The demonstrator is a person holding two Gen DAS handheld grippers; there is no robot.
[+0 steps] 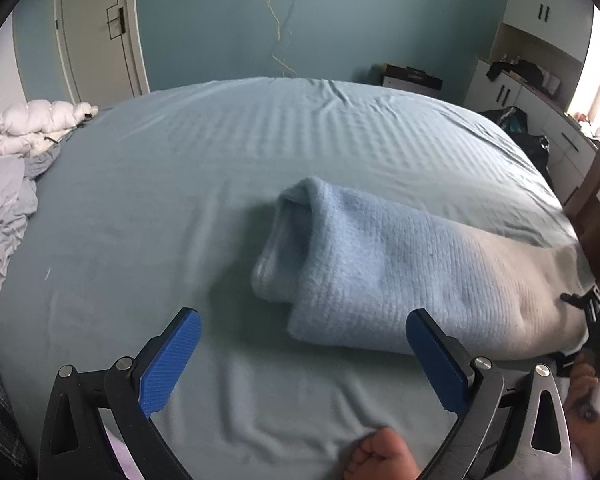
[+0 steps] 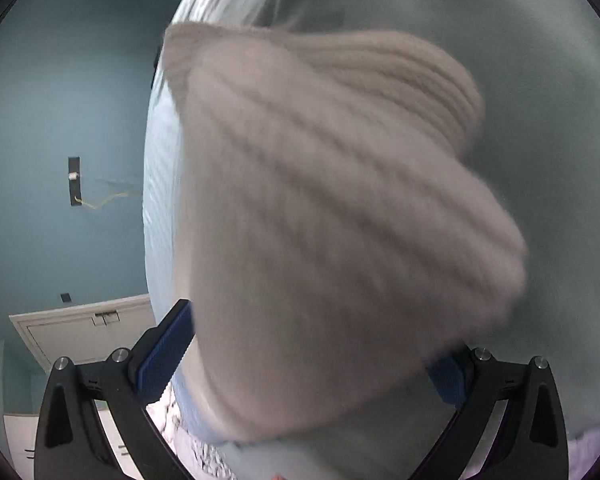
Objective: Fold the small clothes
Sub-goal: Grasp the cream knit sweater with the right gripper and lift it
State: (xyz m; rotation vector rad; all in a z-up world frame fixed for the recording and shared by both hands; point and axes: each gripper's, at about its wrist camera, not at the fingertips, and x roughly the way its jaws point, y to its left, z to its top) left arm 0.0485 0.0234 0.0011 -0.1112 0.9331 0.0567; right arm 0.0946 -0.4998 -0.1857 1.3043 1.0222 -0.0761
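Left wrist view shows the left tongs (image 1: 302, 356) spread wide and empty over the bed (image 1: 180, 184), just short of the folded blue knit garment (image 1: 380, 260) lying on the sheet. Right tongs (image 2: 312, 360) stand spread with the garment's (image 2: 320, 220) grey ribbed end bulging between them; grip unclear.

We are seeing soft daylight coming from overexposed bright window (image 1: 594, 76) at right. Fisheye is bending edges, dark vignette cutting corners. Motion blur is smearing beige ribbed knit garment (image 2: 340, 220) in right wrist view.
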